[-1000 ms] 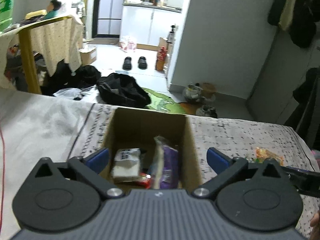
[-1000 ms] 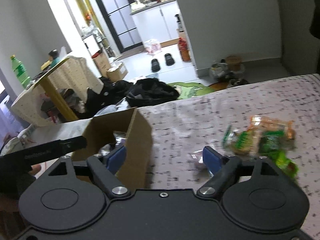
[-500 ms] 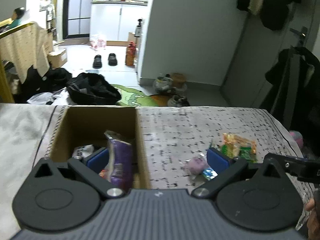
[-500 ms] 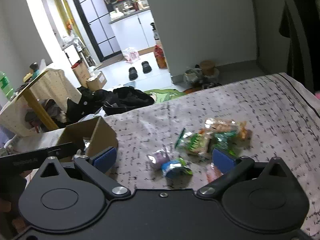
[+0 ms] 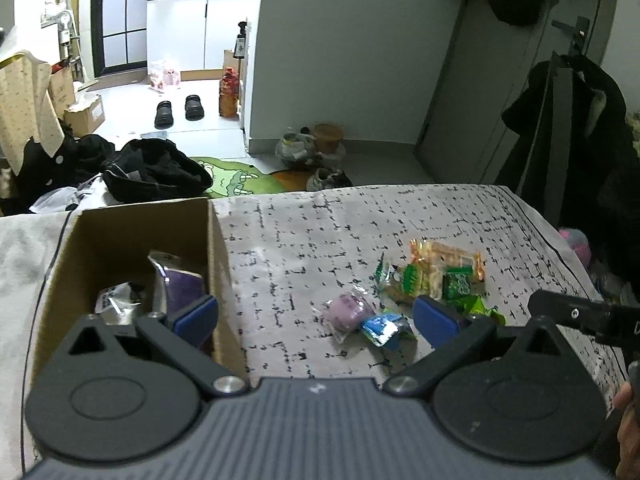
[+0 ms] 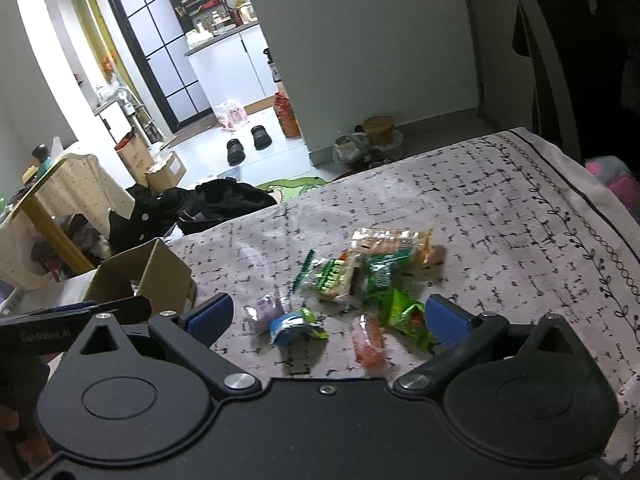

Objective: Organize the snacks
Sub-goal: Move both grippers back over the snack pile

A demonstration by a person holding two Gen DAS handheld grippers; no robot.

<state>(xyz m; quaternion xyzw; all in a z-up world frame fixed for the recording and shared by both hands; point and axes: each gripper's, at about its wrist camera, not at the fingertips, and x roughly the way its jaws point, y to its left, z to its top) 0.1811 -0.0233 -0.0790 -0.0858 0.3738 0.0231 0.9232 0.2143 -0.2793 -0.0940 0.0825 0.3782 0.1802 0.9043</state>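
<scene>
Now both empty: left hand-held gripper (image 5: 316,316) wide open, right hand-held gripper (image 6: 328,316) spread over snack pile (image 6: 360,280).

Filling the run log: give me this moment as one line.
left tool: open, empty | right tool: open, empty, over loose snacks | cardboard box: some snacks inside

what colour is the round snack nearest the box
Pale purple snack, clearest in the left wrist view.
</scene>
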